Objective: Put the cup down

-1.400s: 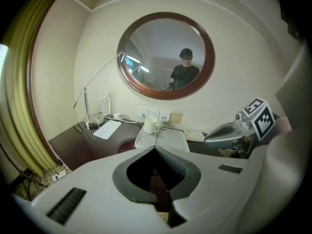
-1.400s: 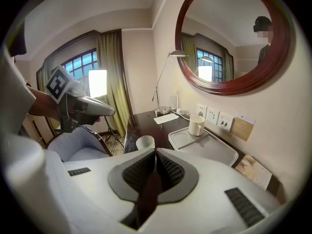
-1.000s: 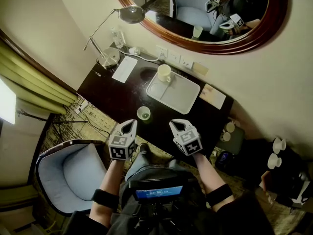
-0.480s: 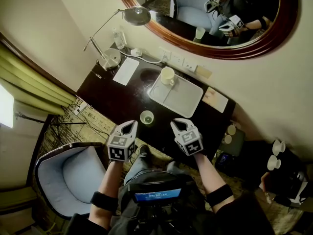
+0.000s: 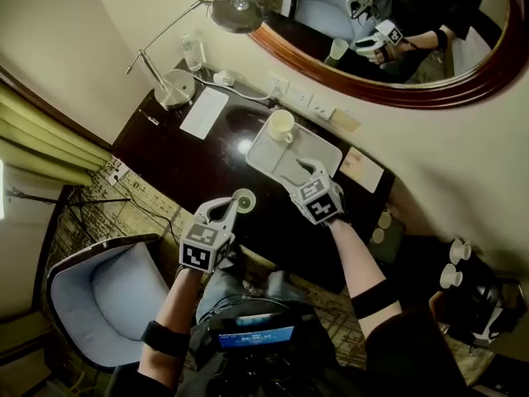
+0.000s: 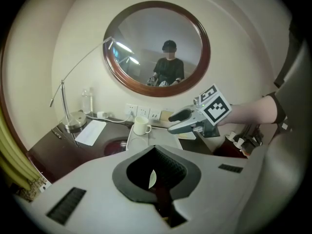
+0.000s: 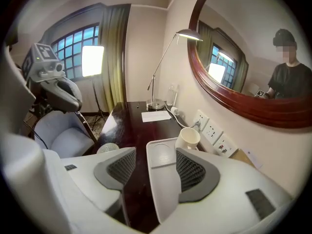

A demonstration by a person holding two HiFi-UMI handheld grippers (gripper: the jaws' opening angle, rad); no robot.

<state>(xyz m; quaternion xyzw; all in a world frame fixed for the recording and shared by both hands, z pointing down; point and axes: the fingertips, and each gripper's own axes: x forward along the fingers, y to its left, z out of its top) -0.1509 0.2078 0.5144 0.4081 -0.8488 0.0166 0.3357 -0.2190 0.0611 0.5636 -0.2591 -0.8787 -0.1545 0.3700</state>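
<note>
A white mug [image 5: 281, 125] stands upright at the far end of the white tray [image 5: 318, 157] on the dark desk [image 5: 182, 155]. A small pale cup [image 5: 244, 200] stands on the desk near its front edge. My right gripper [image 5: 307, 169] hovers over the tray's near part; its jaws have just been opening and are open, with nothing between them. Through them I see the tray [image 7: 163, 160] and the mug [image 7: 187, 138] beyond. My left gripper [image 5: 224, 208] is shut and empty, its tip just left of the small cup. Its own view shows the mug [image 6: 142, 126] and my right gripper [image 6: 187, 122].
A desk lamp [image 5: 175, 84], a sheet of paper [image 5: 204, 112] and a cable lie at the desk's far left, below wall sockets [image 5: 297, 98] and an oval mirror [image 5: 430, 89]. A blue armchair [image 5: 107, 296] stands at the left, and a low stand with cups [image 5: 450, 263] at the right.
My right gripper has moved forward from the desk's front edge to above the tray, and its jaws have opened. My left gripper has edged forward toward the small cup.
</note>
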